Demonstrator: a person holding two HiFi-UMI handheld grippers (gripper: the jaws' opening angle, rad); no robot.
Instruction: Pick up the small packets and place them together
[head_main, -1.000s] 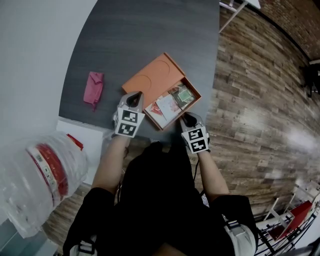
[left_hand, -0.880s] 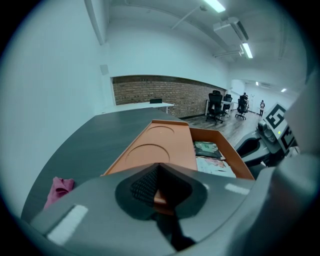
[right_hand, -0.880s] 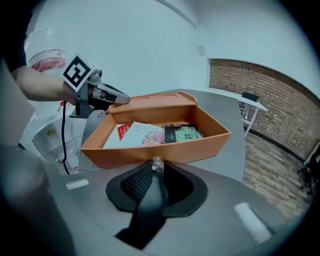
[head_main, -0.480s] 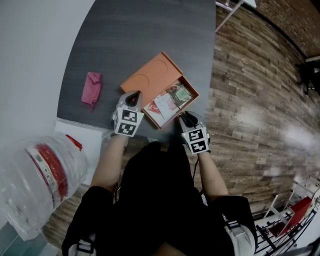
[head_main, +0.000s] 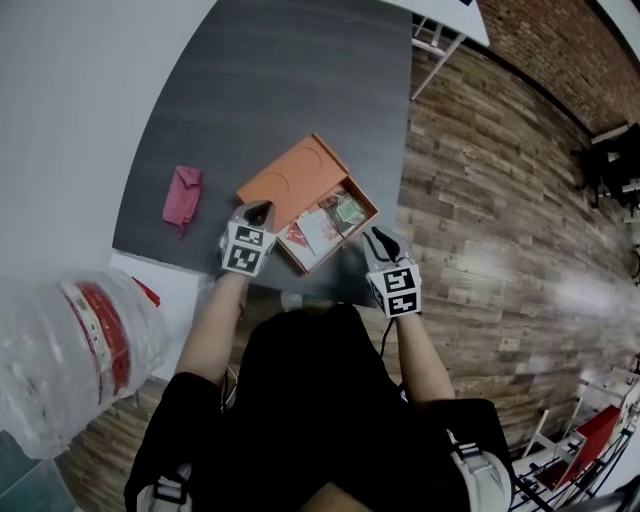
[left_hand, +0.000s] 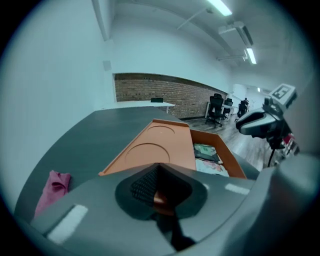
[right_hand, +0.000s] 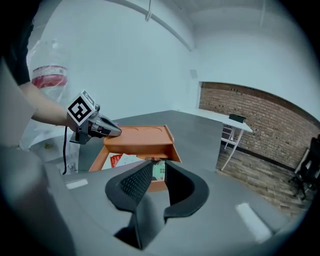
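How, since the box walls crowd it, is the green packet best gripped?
Probably pinch the green packet by its inner edge, coming from above: it lies flat at the end of the orange box, walls hemming its other sides.

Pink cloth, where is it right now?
In the head view, the pink cloth lies on the left side of the dark table, left of the open orange box and apart from it.

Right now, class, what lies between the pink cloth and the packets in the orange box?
Bare dark table, then the box's flat orange panel with two round recesses, the left tool at its near corner; clearest in the left gripper view.
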